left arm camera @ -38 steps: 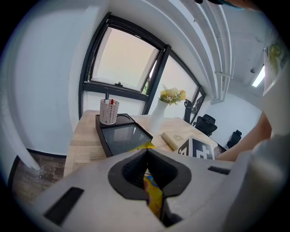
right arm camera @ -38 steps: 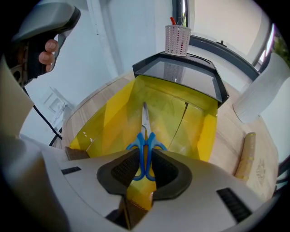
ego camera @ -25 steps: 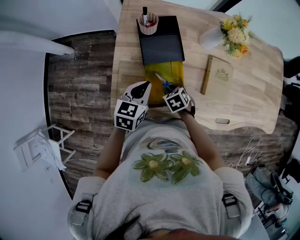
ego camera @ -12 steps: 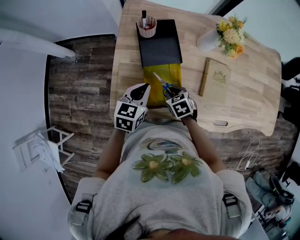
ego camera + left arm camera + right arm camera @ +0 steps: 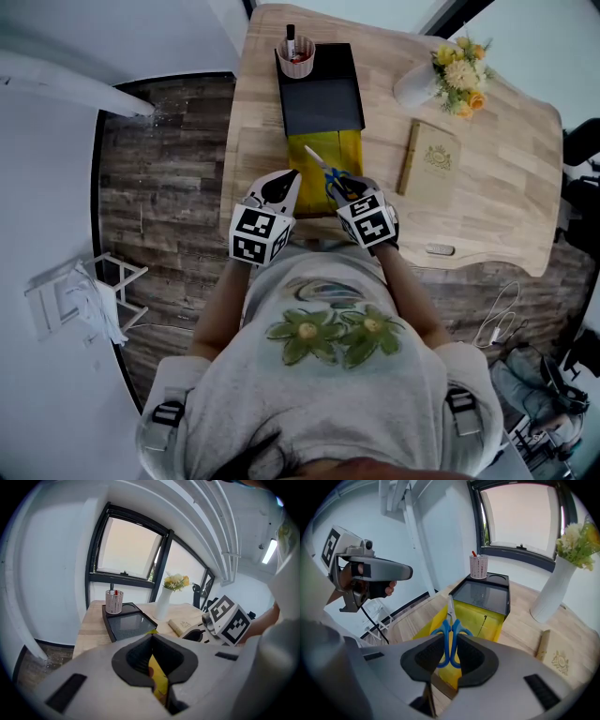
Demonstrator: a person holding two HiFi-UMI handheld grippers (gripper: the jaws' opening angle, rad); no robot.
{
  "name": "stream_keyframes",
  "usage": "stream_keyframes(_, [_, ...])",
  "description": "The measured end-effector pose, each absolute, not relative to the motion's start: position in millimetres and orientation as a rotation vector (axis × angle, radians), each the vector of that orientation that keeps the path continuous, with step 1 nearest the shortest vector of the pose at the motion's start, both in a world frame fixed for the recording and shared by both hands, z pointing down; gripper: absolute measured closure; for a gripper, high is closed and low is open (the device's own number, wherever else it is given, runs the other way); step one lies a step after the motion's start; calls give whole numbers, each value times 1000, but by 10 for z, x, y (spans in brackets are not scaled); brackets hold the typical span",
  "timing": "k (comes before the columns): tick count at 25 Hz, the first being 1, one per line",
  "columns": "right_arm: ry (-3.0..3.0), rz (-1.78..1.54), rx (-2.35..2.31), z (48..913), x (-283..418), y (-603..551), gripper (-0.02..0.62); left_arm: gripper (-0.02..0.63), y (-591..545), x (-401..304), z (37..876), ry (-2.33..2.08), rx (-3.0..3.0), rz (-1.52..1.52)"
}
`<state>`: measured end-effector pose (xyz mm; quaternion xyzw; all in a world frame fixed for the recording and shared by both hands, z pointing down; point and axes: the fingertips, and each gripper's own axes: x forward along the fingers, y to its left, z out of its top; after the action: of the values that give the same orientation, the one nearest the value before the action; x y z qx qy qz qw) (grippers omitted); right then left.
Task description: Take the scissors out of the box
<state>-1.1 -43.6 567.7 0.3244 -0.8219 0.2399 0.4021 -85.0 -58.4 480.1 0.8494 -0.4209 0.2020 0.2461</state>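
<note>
Blue-handled scissors (image 5: 450,632) are clamped by their handles between the pads of the right gripper (image 5: 450,662). Their blades point toward 12 o'clock over the near end of the open yellow box (image 5: 352,150). The left gripper (image 5: 153,660), at 9 o'clock of the right one, is closed tight on a yellow flap of that box. A black tray (image 5: 323,94) lies right against the box at its 12 o'clock, with a pen cup (image 5: 297,52) on its far left corner. On the wooden table (image 5: 506,197), a book (image 5: 433,159) lies at the box's 3 o'clock and a vase of flowers (image 5: 427,80) at 1 o'clock.
</note>
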Motion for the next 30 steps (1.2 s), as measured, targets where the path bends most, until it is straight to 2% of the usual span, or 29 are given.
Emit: stream_keyframes(30, [-2223, 476, 836, 5098, 54, -451, 508, 600, -469, -784, 4785, -1130, 2332, 567])
